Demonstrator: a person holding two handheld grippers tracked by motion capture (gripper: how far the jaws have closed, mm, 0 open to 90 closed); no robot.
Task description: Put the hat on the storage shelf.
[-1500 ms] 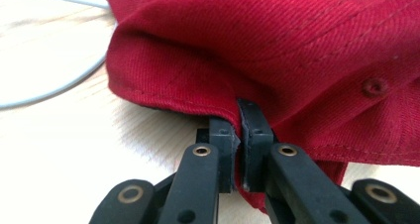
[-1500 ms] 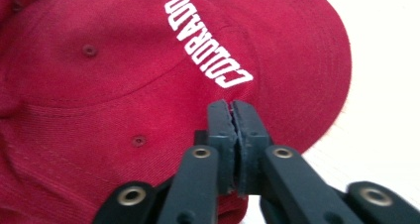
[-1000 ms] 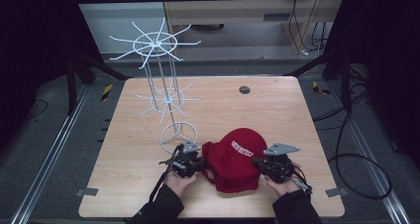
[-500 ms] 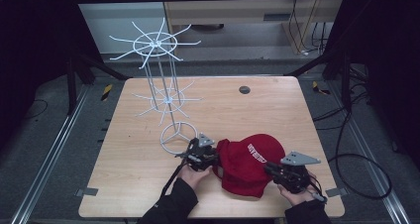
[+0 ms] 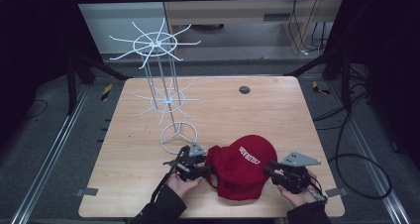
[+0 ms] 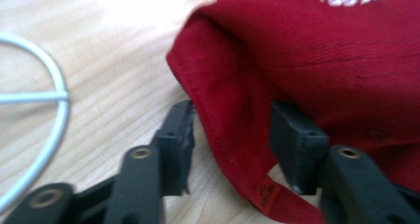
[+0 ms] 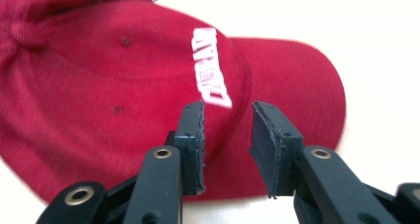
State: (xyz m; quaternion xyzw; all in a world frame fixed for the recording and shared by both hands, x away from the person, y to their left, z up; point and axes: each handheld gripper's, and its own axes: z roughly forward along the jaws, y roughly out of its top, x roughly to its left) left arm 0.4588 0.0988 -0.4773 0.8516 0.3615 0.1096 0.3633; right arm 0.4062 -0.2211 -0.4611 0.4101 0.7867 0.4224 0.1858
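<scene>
Red cotton baseball cap (image 5: 245, 167) lay on the tabletop (image 5: 148, 184); both tools, left (image 5: 200, 168) and right (image 5: 271, 173), had just been opening, pads clear of it, so a shallow re-grip could slip off.

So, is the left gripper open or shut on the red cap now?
Open. The left gripper has just been opening; the red cap has its edge between the jaws, with a gap visible on both sides.

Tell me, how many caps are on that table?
1. A single red cap lies near the front edge of the wooden table, between the left gripper and the right gripper. The white wire rack behind it carries none.
</scene>
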